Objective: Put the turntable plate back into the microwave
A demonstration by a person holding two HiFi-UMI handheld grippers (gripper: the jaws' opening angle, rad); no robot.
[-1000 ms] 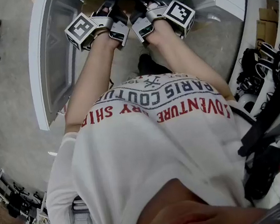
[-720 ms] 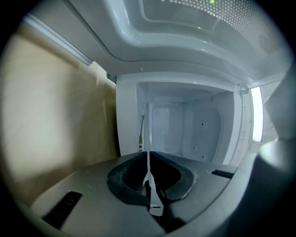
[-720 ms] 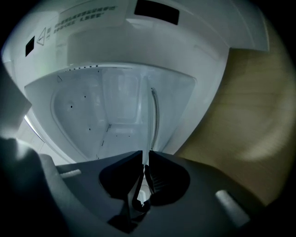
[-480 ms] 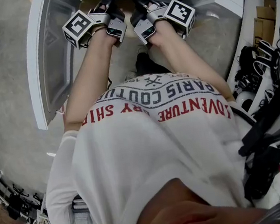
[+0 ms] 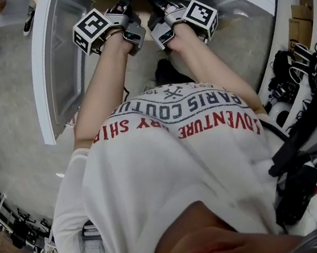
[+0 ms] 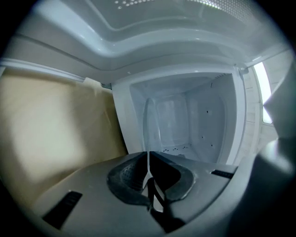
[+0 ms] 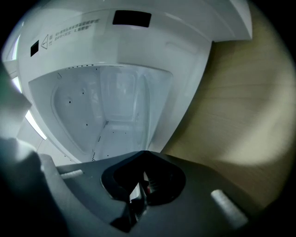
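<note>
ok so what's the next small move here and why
Probably ease both grippers forward together, carrying the turntable plate deeper into the microwave cavity. The left gripper and the right gripper are each shut on an edge of the clear plate. It is held in front of the open cavity and has not yet been set down.

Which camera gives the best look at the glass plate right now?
The left gripper view: the glass plate rises edge-on between the shut jaws of the left hand-held gripper. The right gripper view shows its fainter edge; the head view doesn't show it.
</note>
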